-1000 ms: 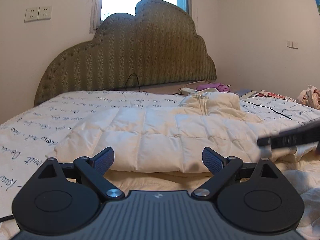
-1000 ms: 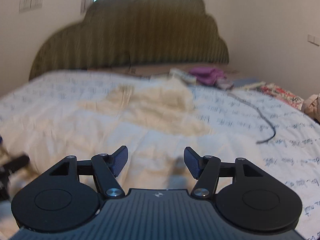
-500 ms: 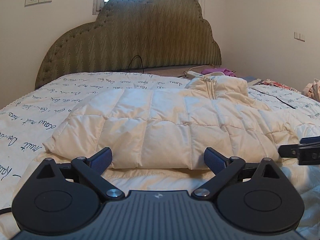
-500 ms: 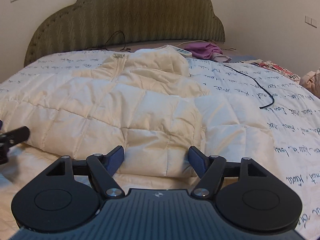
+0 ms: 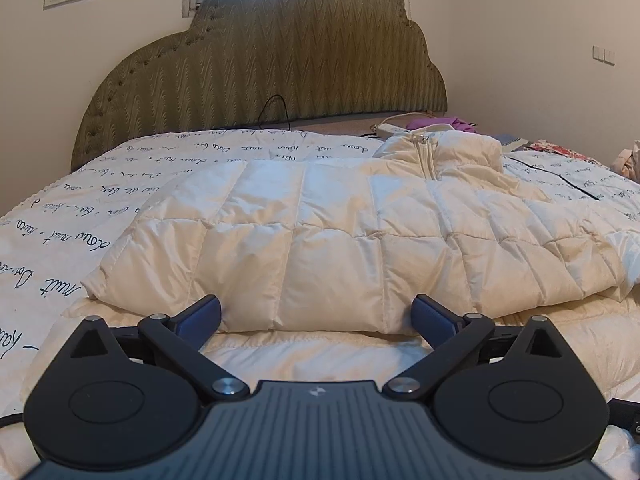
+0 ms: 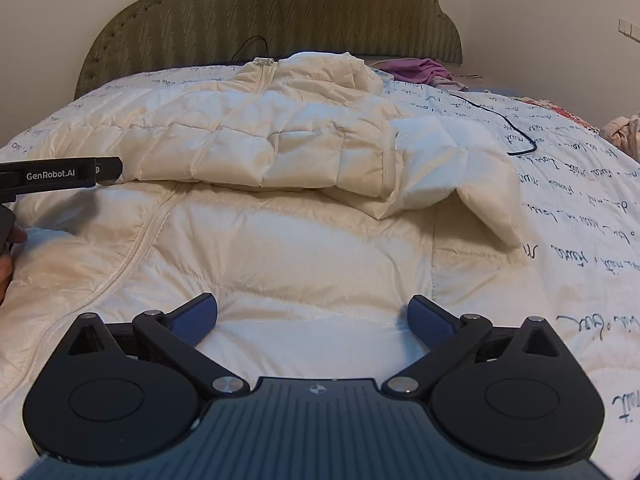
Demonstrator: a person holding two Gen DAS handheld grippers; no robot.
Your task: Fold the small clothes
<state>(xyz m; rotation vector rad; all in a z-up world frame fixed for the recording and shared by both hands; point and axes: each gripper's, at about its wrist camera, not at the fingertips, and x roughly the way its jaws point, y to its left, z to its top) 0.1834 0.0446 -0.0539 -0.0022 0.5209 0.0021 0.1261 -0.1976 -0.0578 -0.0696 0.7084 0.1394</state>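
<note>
A cream quilted puffer jacket (image 5: 328,236) lies on the bed, collar and zip toward the headboard. A sleeve is folded across its chest, and the lower body (image 6: 288,248) spreads flat toward me. My left gripper (image 5: 316,316) is open and empty, its fingers close to the near edge of the folded layer. My right gripper (image 6: 312,312) is open and empty, low over the jacket's lower body. The left gripper's side also shows in the right wrist view (image 6: 60,176) at the left edge.
The bed (image 5: 80,208) has a white cover with dark handwriting. A padded olive headboard (image 5: 280,64) stands behind. A black cable (image 6: 516,128) lies right of the jacket. Purple clothing (image 6: 420,70) and other clothes (image 6: 624,128) lie at the far right.
Both grippers drew back toward the jacket's hem and dropped lower. The right wrist view has gone from motion blur to sharp. Both stay open and empty.
</note>
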